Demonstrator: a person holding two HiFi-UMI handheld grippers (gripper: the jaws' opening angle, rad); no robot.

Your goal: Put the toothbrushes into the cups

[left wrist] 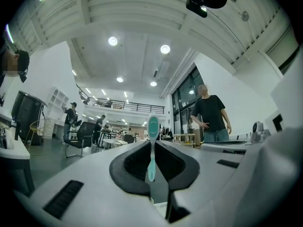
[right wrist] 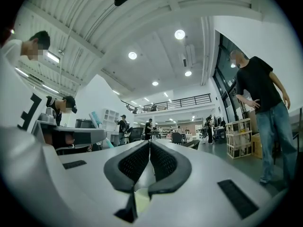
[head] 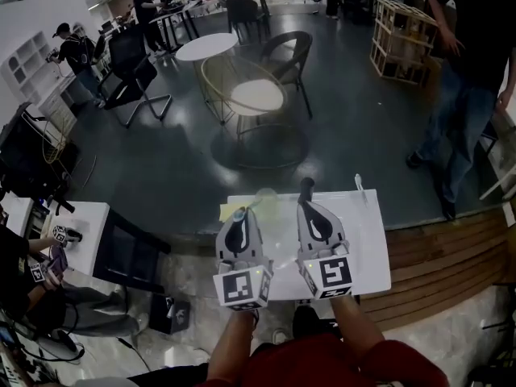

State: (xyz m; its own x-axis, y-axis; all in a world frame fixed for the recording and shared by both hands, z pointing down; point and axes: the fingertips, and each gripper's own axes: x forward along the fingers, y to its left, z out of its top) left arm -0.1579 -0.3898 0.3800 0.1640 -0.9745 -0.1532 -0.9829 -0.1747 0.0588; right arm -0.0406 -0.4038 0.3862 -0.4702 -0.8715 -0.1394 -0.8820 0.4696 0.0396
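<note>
Teal toothbrush (left wrist: 152, 148) clamped in left tool (left wrist: 153, 142) | right tool (right wrist: 149, 143) closed, empty | cup (head: 266, 201) contents unclear

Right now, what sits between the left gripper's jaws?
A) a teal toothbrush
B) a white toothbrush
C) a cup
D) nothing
A: the left gripper view shows a teal toothbrush clamped upright between the jaws of the left gripper, its wide end poking out past them.

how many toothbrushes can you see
2: a teal toothbrush in the left gripper, and seemingly a pale toothbrush at the table's far right edge. Others may be hidden.
</note>
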